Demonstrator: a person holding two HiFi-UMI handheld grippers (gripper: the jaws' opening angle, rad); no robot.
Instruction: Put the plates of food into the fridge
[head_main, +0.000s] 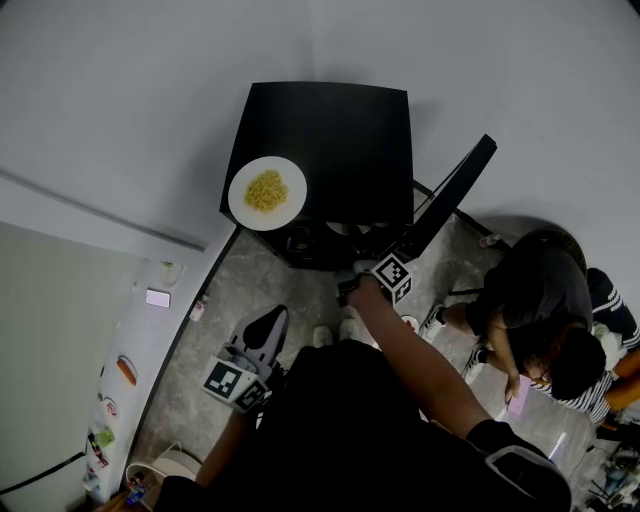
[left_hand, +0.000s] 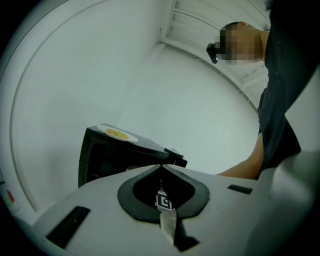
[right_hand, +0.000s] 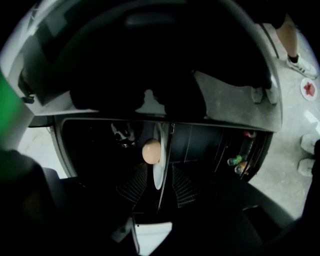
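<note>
Edges and clearance: black fridge (head_main: 340, 140) on the stone floor (head_main: 225, 300), near a pale wall (head_main: 150, 100). Door (head_main: 455, 190) swung wide to the right, mouth open toward the wearer. Bare floor left of the mouth. On the right, beyond the door, a crouching person (head_main: 540, 300) close by. Right gripper (head_main: 350, 285) up at the front edge of the mouth. Left gripper (head_main: 272, 322) held back and lower left, well apart from the fridge.

Orientation: second plate (right_hand: 160, 160) seen edge-on in the right gripper view, long axis running straight away along the jaws into the dark interior. Round tan food item (right_hand: 151, 151) on the face turned toward the left-hand pad. Cannot tell whether this plate rests on a shelf.

Jaws: right pair spread wide, ridged pads (right_hand: 134, 186) standing off either side of the plate rim with a gap on both sides, so no grip. Left pair closed tip to tip, holding nothing.

Containers: plate of yellow food (head_main: 267, 192) flat on the fridge top, at its front-left corner, rim just over the edge. Door shelf with small bottles (right_hand: 235, 161), labels too small to read. Rest of the fridge interior too dark to make out.
</note>
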